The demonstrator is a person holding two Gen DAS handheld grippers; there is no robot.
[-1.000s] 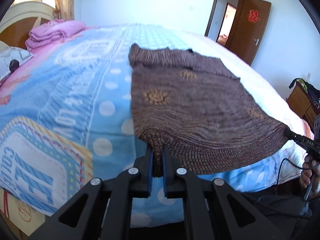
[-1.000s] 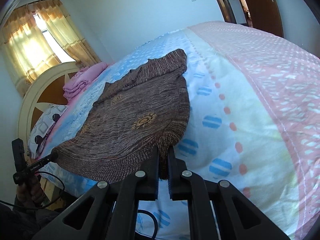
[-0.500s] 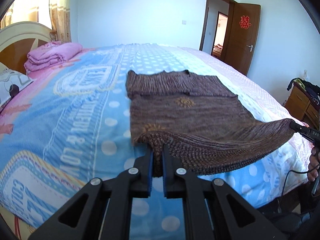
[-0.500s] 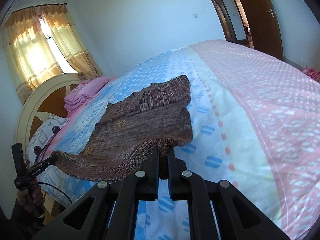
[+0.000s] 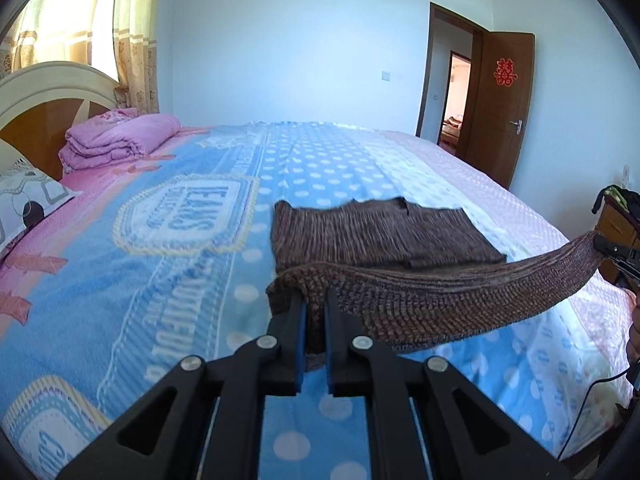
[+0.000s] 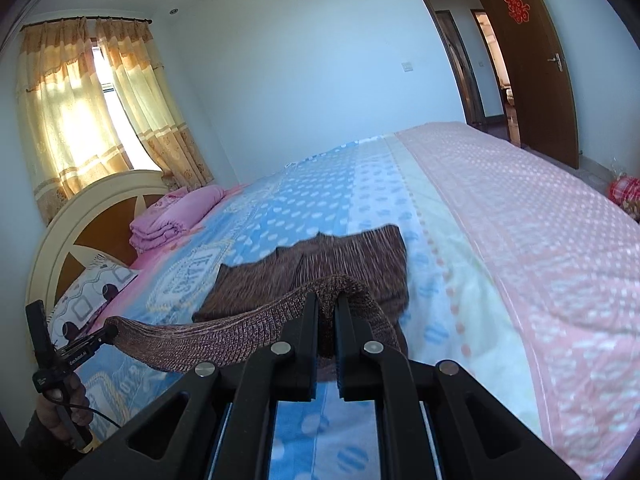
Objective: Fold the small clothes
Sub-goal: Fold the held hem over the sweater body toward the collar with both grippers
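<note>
A brown knitted sweater (image 5: 384, 236) lies on the bed, its far part flat and its near hem lifted. My left gripper (image 5: 315, 308) is shut on the hem's left corner. My right gripper (image 6: 328, 312) is shut on the hem's right corner; it also shows at the right edge of the left wrist view (image 5: 612, 252). The hem (image 5: 460, 296) hangs stretched between the two grippers above the bed. The sweater also shows in the right wrist view (image 6: 320, 264), with the left gripper (image 6: 100, 338) holding the far end of the hem.
The bed (image 5: 160, 280) has a blue, pink and white dotted cover. A folded pink blanket (image 5: 116, 142) and a pillow (image 5: 24, 200) lie by the headboard. A wooden nightstand (image 5: 616, 224) stands at the right. An open brown door (image 5: 500, 104) is behind.
Both grippers have lifted the hem higher and carried it forward over the sweater. Less of the sweater's body lies flat and visible now.
</note>
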